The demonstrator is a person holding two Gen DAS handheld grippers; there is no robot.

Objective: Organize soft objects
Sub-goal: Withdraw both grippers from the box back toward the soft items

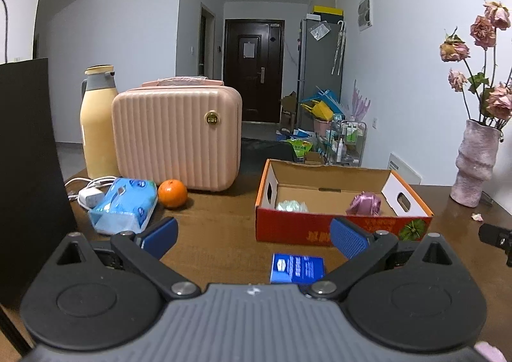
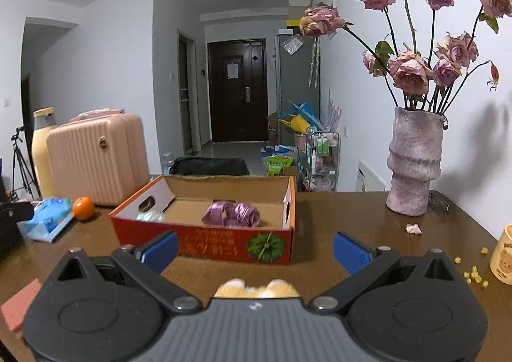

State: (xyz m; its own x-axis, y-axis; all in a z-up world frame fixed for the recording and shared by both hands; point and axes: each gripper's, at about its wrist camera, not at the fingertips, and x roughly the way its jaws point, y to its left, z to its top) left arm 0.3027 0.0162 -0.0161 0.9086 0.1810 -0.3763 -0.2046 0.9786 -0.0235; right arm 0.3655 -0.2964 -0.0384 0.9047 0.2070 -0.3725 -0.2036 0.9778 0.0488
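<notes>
Both my wrist views are evenly lit by soft, cool indoor light from overhead, with no harsh glare. The white walls look bluish-grey. In my right view the vase of dried roses throws a dark smeared shadow on the wall at the right edge. Fisheye bending curves walls and doorframes, and black vignette fills the corners. The pale fuzzy thing closest to my right lens is blurred.

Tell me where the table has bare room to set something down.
Bare wood lies between the box and the vase, and between the orange and the box. It is crowded left, around the tissue pack, charger and case.
</notes>
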